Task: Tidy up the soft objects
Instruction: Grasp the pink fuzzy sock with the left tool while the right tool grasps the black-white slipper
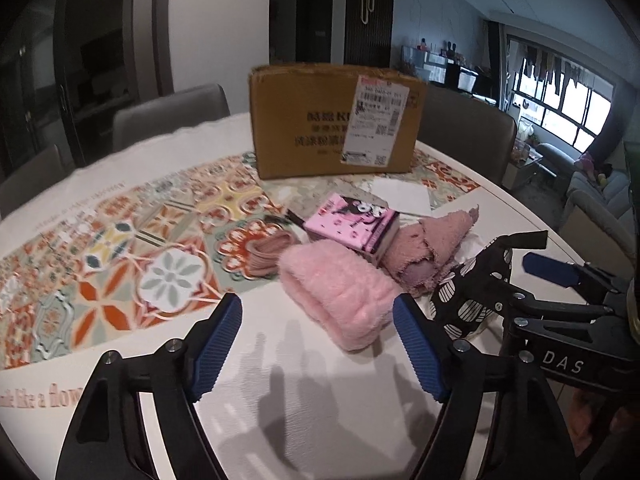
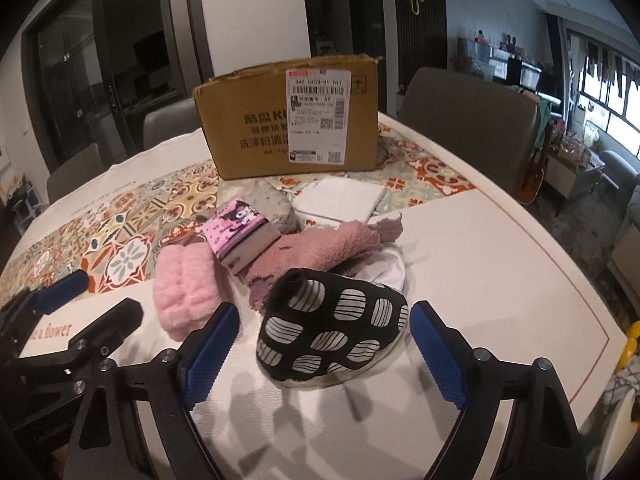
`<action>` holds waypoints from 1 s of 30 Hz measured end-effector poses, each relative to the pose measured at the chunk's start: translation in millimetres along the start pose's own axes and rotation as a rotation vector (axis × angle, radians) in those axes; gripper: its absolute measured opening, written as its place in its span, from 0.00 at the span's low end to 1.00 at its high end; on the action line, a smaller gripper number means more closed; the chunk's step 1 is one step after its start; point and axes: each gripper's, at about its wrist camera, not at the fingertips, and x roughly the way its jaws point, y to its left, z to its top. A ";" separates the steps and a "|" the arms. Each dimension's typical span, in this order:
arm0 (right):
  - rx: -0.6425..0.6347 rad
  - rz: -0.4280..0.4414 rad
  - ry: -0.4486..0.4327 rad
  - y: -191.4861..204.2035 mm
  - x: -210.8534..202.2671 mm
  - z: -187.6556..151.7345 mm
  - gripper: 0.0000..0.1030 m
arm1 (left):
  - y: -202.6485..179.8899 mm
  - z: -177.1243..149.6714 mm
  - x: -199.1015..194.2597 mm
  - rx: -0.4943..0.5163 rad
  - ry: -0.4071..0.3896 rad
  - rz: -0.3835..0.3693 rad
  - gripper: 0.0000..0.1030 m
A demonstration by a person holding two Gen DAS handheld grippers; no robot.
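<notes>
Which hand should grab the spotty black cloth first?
The right one, most likely. The right gripper is open with the spotty black cloth lying just ahead between its fingers. The left gripper faces the fluffy pink roll instead, so the cloth sits off to its side.

The right hand-held gripper [image 2: 322,350] stands with its blue pads apart, nothing pressed between them; the black pouch with white striped patches [image 2: 332,332] lies on the surface [image 2: 500,280] between and just past the pads. Beside the pouch lies a fluffy pink item [image 2: 182,296], and behind it a dusty pink towel [image 2: 320,248] with a pink printed packet [image 2: 244,232] leaning on it. A cardboard box [image 2: 248,128] stands toward the far edge on the patterned runner [image 2: 120,236]. The left hand-held gripper [image 2: 92,296] shows at the near left edge.
</notes>
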 end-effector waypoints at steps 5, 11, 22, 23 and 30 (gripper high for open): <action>0.030 0.027 0.037 -7.8 9.9 -0.6 0.77 | -4.3 0.6 17.6 -0.019 0.046 -0.036 0.64; 0.024 0.056 0.042 -7.1 11.0 -0.4 0.66 | -6.6 1.7 31.6 -0.047 0.085 -0.061 0.55; 0.009 0.083 0.055 -5.1 7.6 -0.2 0.37 | -14.6 -1.4 35.1 -0.057 0.112 -0.108 0.24; 0.009 0.085 0.057 -5.3 6.5 -0.5 0.35 | -15.6 -0.6 34.4 -0.054 0.109 -0.106 0.22; 0.019 0.093 0.050 -10.2 -4.8 -1.9 0.28 | -24.0 2.5 14.9 -0.021 0.063 -0.095 0.16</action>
